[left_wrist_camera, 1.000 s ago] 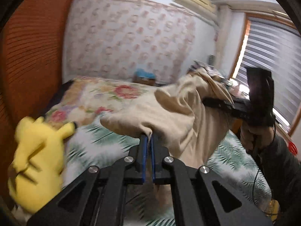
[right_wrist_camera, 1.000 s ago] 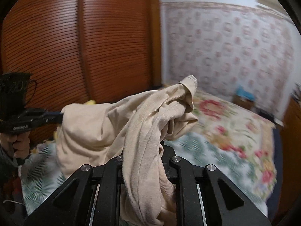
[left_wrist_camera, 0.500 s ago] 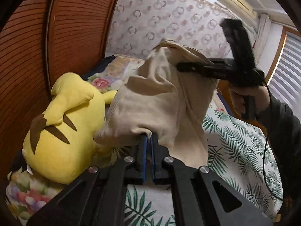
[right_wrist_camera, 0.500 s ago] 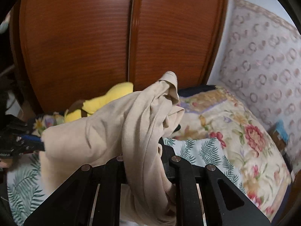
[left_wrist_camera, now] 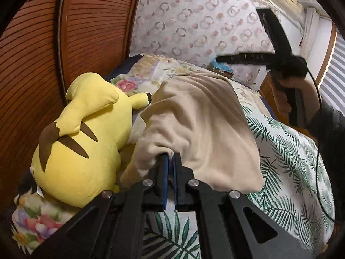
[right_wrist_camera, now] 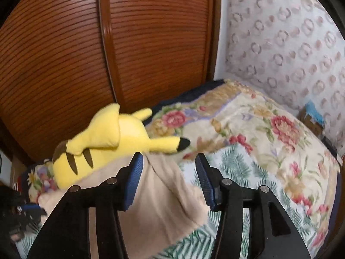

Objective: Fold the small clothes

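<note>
A beige garment (left_wrist_camera: 200, 129) lies heaped on the bed, its near edge pinched in my left gripper (left_wrist_camera: 169, 157), which is shut on it. In the right wrist view the same garment (right_wrist_camera: 163, 194) is spread on the leaf-print cover below my right gripper (right_wrist_camera: 168, 156). That gripper's jaws are opening and its blue pads (right_wrist_camera: 135, 172) stand wide apart with nothing between them. From the left wrist view the right gripper (left_wrist_camera: 217, 60) hangs in the air above the far end of the garment, clear of it, held by a person's hand (left_wrist_camera: 289, 82).
A yellow plush toy (left_wrist_camera: 86, 140) lies on its side against the garment's left, by the brown slatted wardrobe (left_wrist_camera: 43, 54). A floral blanket (right_wrist_camera: 258, 129) covers the far bed, the leaf-print cover (left_wrist_camera: 291, 161) the near part. A small box (right_wrist_camera: 312, 116) sits by the wall.
The right gripper has let go of the garment, which dropped from its raised drape onto the bed. The left gripper sank toward the bed, still pinching the cloth.
</note>
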`<action>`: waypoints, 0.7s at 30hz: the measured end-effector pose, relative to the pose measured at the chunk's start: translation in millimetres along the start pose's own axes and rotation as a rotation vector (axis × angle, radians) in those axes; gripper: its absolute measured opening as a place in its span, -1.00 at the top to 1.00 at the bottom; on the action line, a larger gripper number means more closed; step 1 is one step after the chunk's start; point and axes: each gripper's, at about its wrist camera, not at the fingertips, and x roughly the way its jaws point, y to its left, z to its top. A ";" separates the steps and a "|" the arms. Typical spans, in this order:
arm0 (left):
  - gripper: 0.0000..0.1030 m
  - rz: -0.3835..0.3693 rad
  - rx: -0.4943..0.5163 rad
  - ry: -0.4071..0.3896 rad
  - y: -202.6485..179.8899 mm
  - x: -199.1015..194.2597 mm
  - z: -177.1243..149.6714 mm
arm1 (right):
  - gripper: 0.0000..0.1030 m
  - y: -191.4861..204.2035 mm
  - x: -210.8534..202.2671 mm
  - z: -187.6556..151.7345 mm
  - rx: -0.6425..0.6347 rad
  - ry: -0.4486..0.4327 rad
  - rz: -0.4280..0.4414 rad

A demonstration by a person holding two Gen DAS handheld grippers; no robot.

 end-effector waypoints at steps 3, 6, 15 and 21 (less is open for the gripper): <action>0.99 0.007 0.005 0.009 -0.4 1.2 -0.6 | 0.01 -10.9 10.0 -19.8 0.044 0.041 -0.017; 0.98 0.013 0.007 0.021 0.3 3.8 -2.1 | 0.01 -23.5 20.7 -38.0 0.106 0.086 -0.005; 0.98 0.037 0.024 0.038 -2.7 7.4 -2.6 | 0.93 -57.5 16.2 -39.4 0.205 0.003 -0.143; 0.94 0.063 0.044 0.026 -6.2 -1.6 -0.4 | 0.13 -52.9 -8.2 -36.6 0.214 -0.035 -0.226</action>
